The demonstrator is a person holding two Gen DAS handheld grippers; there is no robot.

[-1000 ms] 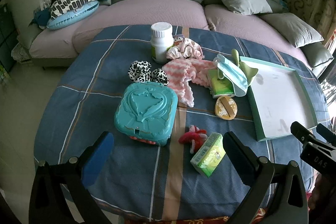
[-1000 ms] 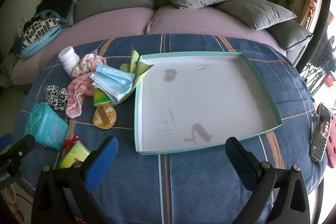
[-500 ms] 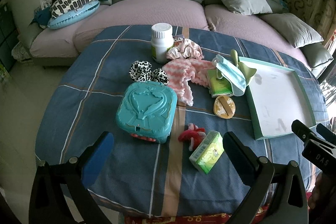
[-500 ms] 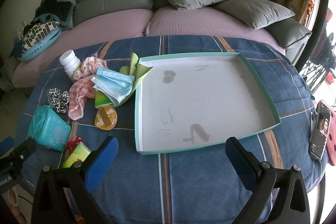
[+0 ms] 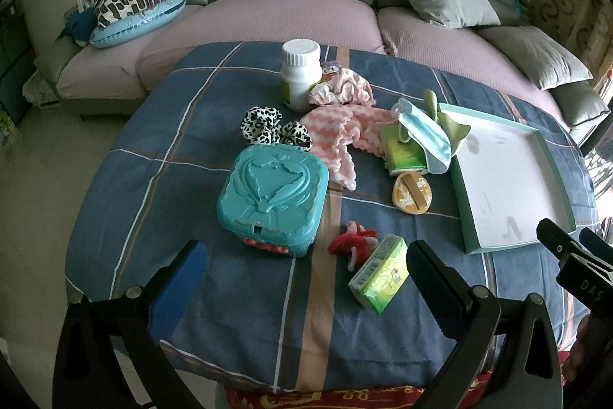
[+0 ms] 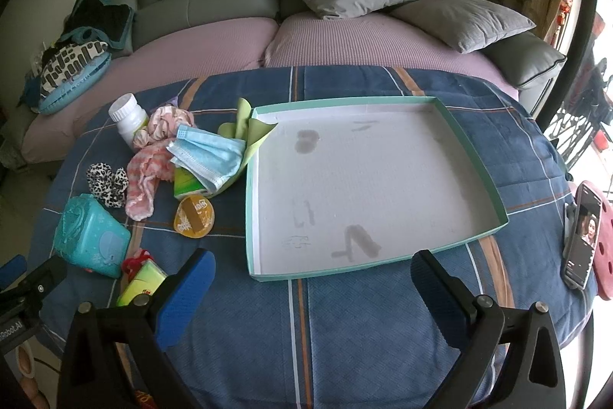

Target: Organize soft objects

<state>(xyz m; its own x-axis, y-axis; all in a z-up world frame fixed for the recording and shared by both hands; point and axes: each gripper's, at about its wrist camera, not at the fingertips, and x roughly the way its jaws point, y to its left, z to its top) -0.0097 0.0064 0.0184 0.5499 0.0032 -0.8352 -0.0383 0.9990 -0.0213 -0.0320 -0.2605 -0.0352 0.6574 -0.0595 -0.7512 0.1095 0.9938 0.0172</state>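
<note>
Meanwhile both grippers, left gripper (image 5: 306, 265) and right gripper (image 6: 312, 271), gape empty above the table's near edge (image 6: 345, 370).

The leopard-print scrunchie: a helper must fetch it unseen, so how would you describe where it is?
On the blue plaid tablecloth, find the teal plastic case. The leopard-print scrunchie lies just behind it, beside the pink striped cloth, the only black-and-white spotted item there.

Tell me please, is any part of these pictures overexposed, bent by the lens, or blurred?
Right wrist view: daylight blows out the right edge past the phone, and the tray rim bows. Left wrist view: even, dim light, the tablecloth stripes curve, corners black. Both are sharp.
</note>
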